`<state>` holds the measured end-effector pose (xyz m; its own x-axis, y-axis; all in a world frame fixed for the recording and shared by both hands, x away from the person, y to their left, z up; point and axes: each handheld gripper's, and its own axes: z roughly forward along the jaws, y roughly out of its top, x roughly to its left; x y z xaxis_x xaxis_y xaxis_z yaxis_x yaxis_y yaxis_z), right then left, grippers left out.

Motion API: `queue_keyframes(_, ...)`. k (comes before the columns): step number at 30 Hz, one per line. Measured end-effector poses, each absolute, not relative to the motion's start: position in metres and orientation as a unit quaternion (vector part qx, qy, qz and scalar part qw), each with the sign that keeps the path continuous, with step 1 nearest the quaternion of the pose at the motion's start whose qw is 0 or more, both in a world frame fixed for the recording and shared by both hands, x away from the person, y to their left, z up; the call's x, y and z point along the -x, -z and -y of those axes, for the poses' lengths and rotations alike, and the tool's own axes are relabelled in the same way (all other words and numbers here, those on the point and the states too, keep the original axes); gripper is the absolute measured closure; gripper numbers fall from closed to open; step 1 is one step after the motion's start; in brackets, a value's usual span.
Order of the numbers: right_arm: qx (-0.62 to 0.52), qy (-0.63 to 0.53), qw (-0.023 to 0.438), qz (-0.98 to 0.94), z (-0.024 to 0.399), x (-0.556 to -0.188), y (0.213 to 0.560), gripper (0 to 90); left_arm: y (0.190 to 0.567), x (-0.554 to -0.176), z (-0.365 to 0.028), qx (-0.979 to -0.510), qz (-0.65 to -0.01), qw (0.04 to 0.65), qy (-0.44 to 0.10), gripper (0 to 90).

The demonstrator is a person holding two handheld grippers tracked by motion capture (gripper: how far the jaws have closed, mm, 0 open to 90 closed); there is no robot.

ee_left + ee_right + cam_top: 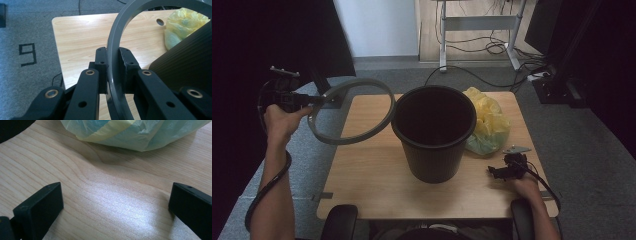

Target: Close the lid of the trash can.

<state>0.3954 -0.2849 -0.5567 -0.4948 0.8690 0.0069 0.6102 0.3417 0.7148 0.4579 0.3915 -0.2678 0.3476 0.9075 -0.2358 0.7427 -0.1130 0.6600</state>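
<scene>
A grey plastic ring point(354, 134) hangs in the air over the table's left edge, with my left gripper point(314, 100) shut on its rim. In the left gripper view the ring's band point(113, 52) passes between the two black pads point(101, 60), which press on it from both sides. A black ribbed bin point(433, 132) stands upright in the middle of the table, just right of the ring. A yellow plastic bag point(486, 122) lies bunched behind the bin at the right. My right gripper point(499, 172) rests low on the table, open, its jaws wide apart over bare wood point(112, 202) below the bag point(130, 132).
The wooden table point(362, 185) sits on grey carpet point(592, 160). Beyond it stand a white desk frame point(479, 22) with cables and dark equipment point(562, 85) at the right. A floor mark shaped like a nine point(27, 53) lies left of the table.
</scene>
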Motion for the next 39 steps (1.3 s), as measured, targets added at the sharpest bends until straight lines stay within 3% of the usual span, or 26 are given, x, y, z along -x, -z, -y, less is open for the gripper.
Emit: queue_keyframes(39,-0.464,-0.337,0.193,-0.796,0.285,-0.395,0.557,0.0,0.268,-0.491,-0.289,-0.784,-0.488,0.374,-0.085,78.3)
